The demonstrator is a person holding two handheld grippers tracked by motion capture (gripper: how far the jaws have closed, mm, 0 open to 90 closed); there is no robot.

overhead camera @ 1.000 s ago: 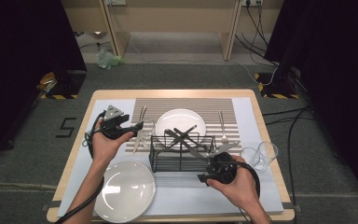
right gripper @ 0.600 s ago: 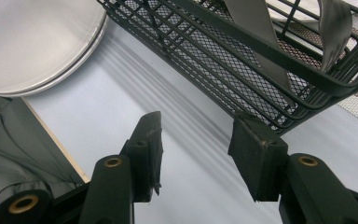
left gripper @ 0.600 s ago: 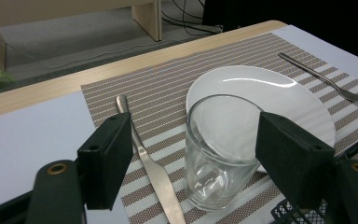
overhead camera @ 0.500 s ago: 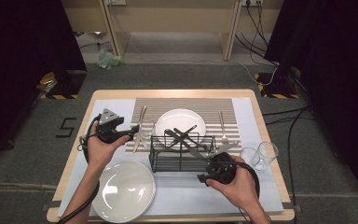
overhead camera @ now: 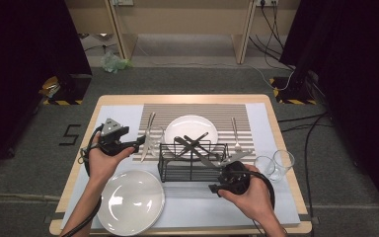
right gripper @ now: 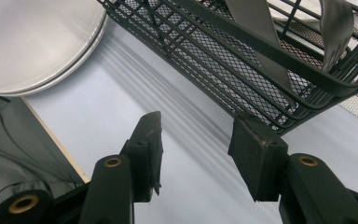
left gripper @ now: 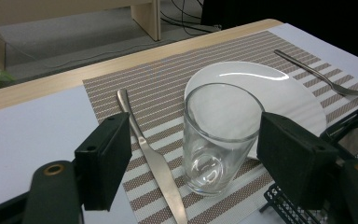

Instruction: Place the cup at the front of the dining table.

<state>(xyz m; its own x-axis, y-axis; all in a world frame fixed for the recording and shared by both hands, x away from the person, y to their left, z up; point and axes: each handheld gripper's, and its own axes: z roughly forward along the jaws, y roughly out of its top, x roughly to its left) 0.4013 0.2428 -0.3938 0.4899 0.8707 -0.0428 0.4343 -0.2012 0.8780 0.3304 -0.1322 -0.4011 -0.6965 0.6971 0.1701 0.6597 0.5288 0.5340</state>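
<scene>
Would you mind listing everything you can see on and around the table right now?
Drinking glass: one, clear, upright on the striped mat between the left gripper's parted pads.
Knife: one, silver, left of that glass.
Small plate: one, white, on the striped mat.
Fork: one, silver, right of the small plate.
Wire basket: one, black, mid-table, holding cutlery.
Large plate: one, white, near-left.
Two glasses: clear, right of the basket.
Left gripper: black, open.
Right gripper: black, open, at the basket's corner.
</scene>
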